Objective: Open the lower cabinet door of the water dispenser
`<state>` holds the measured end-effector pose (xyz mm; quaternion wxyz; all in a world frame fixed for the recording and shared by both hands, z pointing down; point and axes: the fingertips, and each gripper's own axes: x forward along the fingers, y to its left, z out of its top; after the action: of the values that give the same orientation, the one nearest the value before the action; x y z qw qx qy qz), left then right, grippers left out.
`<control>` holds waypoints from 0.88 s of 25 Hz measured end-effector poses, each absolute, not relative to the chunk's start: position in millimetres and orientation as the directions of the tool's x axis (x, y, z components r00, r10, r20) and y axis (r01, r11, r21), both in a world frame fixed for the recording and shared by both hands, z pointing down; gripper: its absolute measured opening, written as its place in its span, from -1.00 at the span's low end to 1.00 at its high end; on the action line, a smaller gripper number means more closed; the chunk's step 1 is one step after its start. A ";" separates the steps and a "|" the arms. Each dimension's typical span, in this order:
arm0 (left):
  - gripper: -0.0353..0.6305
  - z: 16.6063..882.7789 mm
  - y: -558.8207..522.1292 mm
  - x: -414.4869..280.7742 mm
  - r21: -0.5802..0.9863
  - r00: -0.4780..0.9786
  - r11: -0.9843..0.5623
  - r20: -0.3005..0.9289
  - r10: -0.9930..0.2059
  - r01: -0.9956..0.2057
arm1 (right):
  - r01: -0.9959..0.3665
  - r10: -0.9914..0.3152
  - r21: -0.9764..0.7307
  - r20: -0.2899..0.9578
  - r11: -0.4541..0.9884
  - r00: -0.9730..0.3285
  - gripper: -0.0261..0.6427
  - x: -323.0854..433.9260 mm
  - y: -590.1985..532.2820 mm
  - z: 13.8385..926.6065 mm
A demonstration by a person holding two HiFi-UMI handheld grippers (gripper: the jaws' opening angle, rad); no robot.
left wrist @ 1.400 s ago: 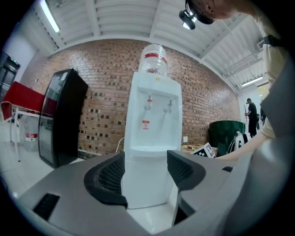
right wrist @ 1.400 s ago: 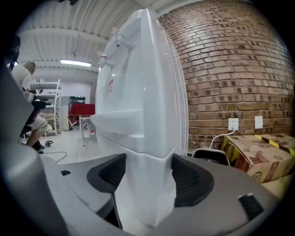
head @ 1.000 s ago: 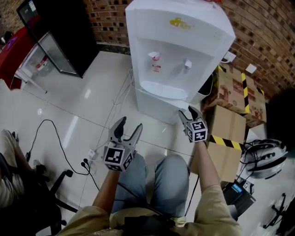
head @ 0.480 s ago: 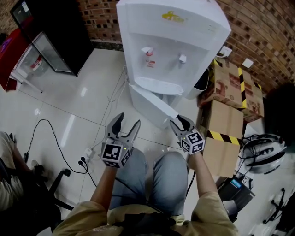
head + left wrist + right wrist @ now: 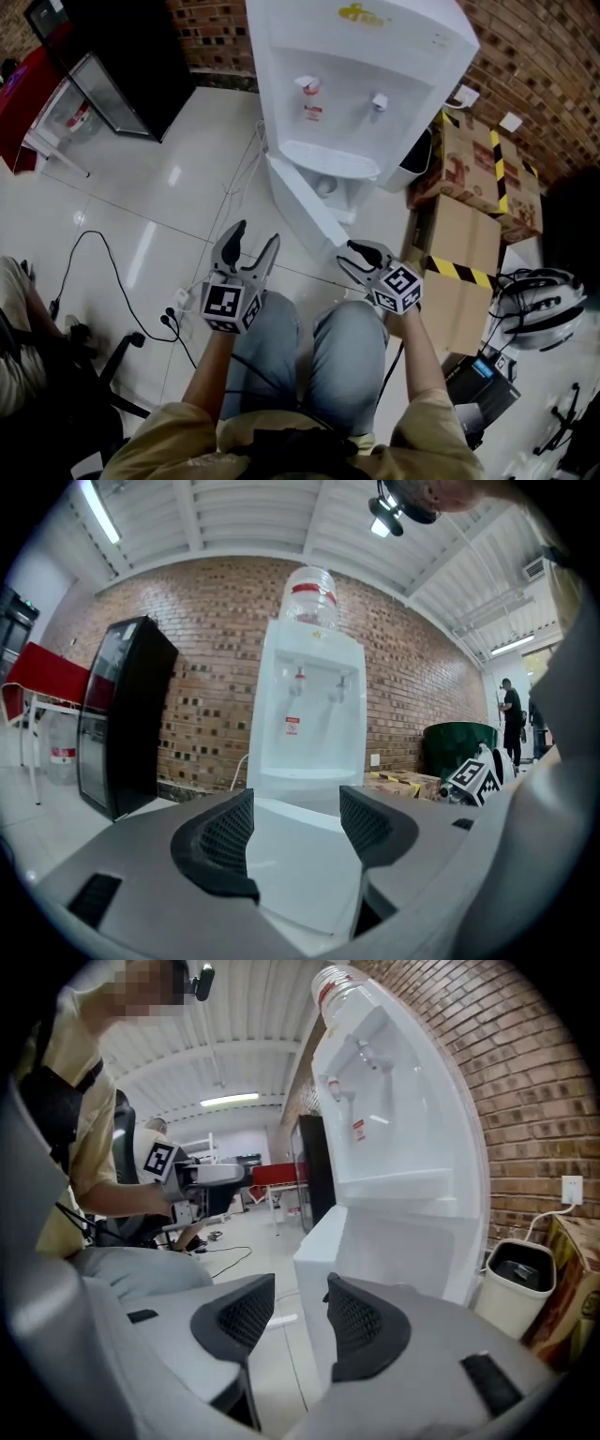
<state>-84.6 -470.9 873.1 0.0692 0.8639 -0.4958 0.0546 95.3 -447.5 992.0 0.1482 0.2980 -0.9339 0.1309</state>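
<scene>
1. The left claw (image 5: 254, 234) hovers above the person's left knee. Its jaws stand wide with nothing between them, and it points at the outer face of the door (image 5: 302, 869). It is best kept off the door, idle or ready to steady things.
2. The right claw (image 5: 347, 255) sits just past the right knee, at the door's free edge. The right gripper view shows its jaws a narrow gap apart and not clamped. The door's edge (image 5: 317, 1246) lies just beyond the pads (image 5: 361, 1321), and I cannot tell whether they touch it.
3. The door (image 5: 305, 211) is hinged on the dispenser's left side. It stands swung well out towards the person, so the job looks mostly done.
4. To finish well, I would hook or lightly pinch that free edge and lead it along an arc round the hinge, out and to the left. A straight pull towards the knees would strain the hinge or drag the unit.
5. Go slowly, since the door has little room before it meets the legs.
6. Behind it the cabinet (image 5: 335, 190) shows open, under the dispenser (image 5: 361, 56).
</scene>
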 end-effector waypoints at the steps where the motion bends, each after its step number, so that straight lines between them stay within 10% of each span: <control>1: -0.05 874.1 -468.7 -87.3 0.062 0.499 -0.496 0.164 -0.851 -0.866 | -0.563 -0.485 -0.161 0.355 0.810 -0.799 -0.34 88.5 -442.4 992.2; 14: -0.05 863.3 -440.2 -139.7 0.030 0.415 -0.416 0.167 -0.894 -0.909 | -0.276 -0.213 -0.228 0.266 0.934 -0.940 -0.39 -45.5 -428.4 979.1; 22: -0.05 761.6 -411.6 -153.2 0.081 0.416 -0.409 0.202 -0.886 -0.909 | -0.495 -0.456 -0.306 0.194 0.814 -0.869 -0.31 -20.3 -417.8 870.7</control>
<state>-153.2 -411.6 761.6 0.0893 0.8368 -0.5364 0.0637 -20.3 -417.8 870.7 0.0557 0.2499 -0.9506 0.1754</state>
